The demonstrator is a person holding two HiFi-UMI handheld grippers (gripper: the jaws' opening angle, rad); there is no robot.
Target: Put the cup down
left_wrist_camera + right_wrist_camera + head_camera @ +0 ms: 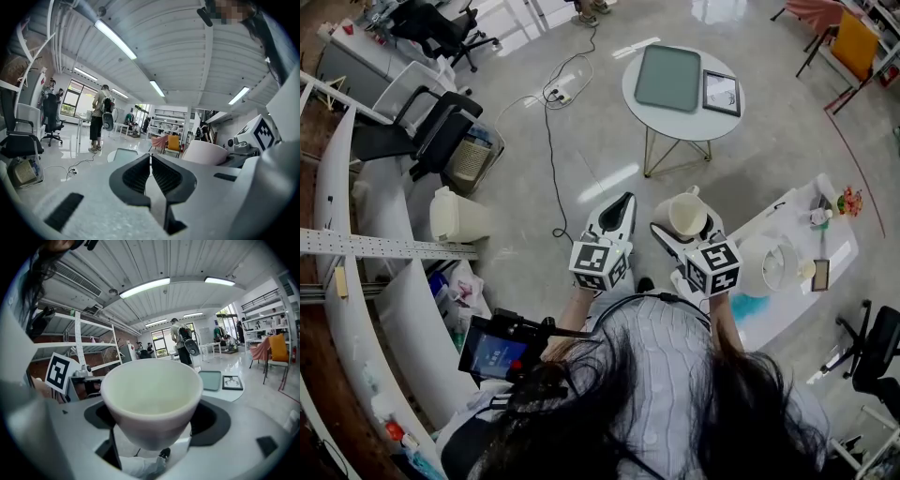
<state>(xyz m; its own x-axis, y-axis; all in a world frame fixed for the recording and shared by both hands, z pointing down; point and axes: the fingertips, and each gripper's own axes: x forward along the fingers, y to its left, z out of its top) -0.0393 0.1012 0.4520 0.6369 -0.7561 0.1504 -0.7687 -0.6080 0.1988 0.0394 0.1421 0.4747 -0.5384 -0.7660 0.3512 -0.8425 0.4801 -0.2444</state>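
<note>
Nearest the head cam is the person's long dark hair and a grey ribbed sweater [670,375]. Both arms are stretched fwd with a gripper in each hand.

The left gripper [150,157] has its fingers [133,177] pressed together w/ nothing between them. It's just held out over the floor [609,150].

The right gripper [685,231] has the cup [152,397]. Its fingers [216,422] are clamped on the lower body from both sides, and the rim sits above them. The cup is cream/white, upright and empty inside as far as the right gripper view shows. It's up in the air over the floor, not resting on anything, and the two grippers are side by side, close but not touching.

To the person's right, near the cup, is a long white counter [844,253] w/ a few small bits on it, too small to tell apart properly.

On the left side a white bin [450,216] stands on the floor, w/ a black office chair [441,127] further back.

Straight ahead a black cable [550,159] runs across the floor to a power strip [560,94].

Beyond that is a round white counter [675,127] on thin gold legs. It has a grey-green tray [668,77] on top and a small framed picture [721,92] just beside the tray.
</note>
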